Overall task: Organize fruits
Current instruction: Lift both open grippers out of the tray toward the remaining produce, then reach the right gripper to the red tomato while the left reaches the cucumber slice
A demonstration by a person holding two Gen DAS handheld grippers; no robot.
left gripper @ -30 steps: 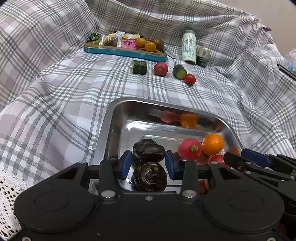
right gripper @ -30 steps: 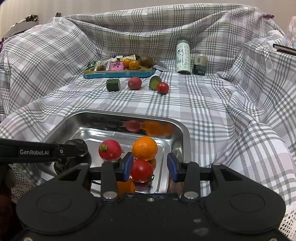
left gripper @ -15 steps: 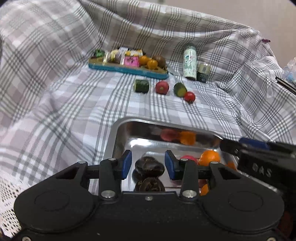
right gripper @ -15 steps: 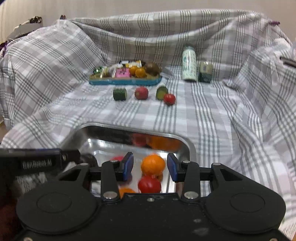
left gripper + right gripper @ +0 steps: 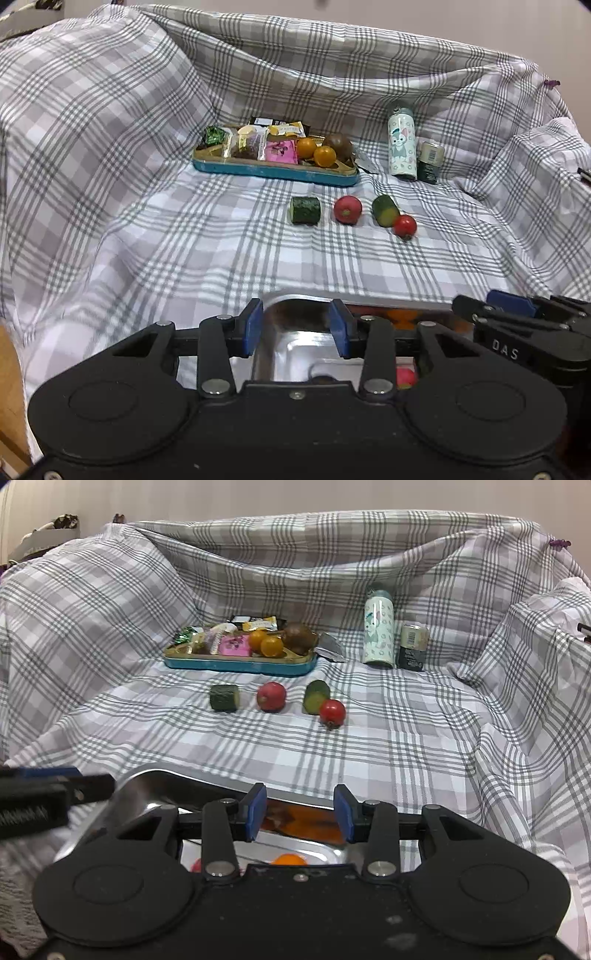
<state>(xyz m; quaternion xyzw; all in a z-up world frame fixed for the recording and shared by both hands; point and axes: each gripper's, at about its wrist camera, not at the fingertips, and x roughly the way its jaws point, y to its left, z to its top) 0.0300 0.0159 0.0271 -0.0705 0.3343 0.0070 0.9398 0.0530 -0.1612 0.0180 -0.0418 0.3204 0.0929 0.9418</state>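
left gripper (image 5: 297, 325) and right gripper (image 5: 299, 814) held above steel tray (image 5: 369, 297), jaws parted, nothing gripped. orange (image 5: 290, 859) seen in tray. cucumber piece (image 5: 224, 698), radish (image 5: 271, 696), tomato (image 5: 332, 712) left on checked cloth (image 5: 369, 746).

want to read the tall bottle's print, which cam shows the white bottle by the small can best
The left wrist view: the white bottle faces the camera there, with its cartoon animal print clear. In the right wrist view the bottle shows only a pale pattern, side-on, beside the small can.
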